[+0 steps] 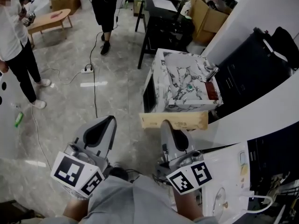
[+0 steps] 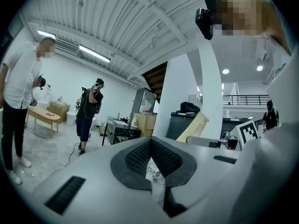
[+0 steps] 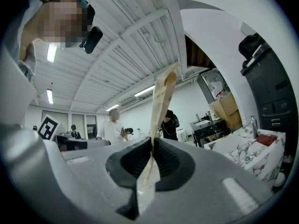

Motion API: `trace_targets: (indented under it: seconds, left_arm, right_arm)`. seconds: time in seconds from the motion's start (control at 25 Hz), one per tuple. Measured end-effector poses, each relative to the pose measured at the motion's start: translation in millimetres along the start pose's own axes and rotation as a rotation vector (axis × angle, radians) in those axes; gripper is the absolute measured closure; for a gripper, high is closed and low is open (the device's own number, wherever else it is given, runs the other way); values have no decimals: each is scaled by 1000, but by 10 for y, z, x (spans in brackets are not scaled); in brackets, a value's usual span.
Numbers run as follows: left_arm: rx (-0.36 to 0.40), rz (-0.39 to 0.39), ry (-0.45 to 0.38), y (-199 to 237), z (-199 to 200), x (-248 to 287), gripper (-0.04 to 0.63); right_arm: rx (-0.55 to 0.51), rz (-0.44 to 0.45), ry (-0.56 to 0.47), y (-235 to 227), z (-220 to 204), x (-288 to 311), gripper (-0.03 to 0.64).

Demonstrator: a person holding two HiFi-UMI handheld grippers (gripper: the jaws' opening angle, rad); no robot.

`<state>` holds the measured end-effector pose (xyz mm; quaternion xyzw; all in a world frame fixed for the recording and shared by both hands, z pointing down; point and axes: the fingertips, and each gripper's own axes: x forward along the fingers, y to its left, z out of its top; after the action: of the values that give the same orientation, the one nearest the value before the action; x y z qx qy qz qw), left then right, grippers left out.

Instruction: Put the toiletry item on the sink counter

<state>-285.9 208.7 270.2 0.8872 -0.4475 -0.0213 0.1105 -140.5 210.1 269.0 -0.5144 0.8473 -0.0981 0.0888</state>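
While uptilted, right tool [image 1: 167, 124] on packet [image 1: 188, 121].

Polished grey, stone-patterned floor [image 1: 117, 78], glossy with reflected light. Low wooden table [image 1: 49, 20] at far left; black desk [image 1: 161, 24] and cardboard boxes [image 1: 205, 13] at the far end. White power strip [image 1: 87, 70] on the floor, with black cable [image 1: 95, 92] running past. Curved white partition [image 1: 261, 8] along the right. Overhead, white ribbed ceiling [image 2: 121, 27] with lit strip light [image 2: 95, 54]; white column [image 2: 210, 92] mid-room, railing [image 2: 245, 97] of an upper level behind.
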Motion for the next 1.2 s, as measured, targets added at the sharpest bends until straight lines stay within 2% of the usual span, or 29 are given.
trace_targets:
  seconds: [0.32,0.6,1.0,1.2]
  left_arm:
    - [-3,-12,0,421,8,-118,591]
    - [-29,-5,1,620,-48,-232,591]
    - [-39,57,-12,856,-76,-238,591]
    - [-34,80,-10,1054,-31,-81,591]
  right_arm:
    - [31,-26,-6,196,-147,274,600]
    - [27,-46,17,295,-234,348,600]
    - [3,1,32,264,-218,589,600]
    - [23,22,35,177,-262,883,600]
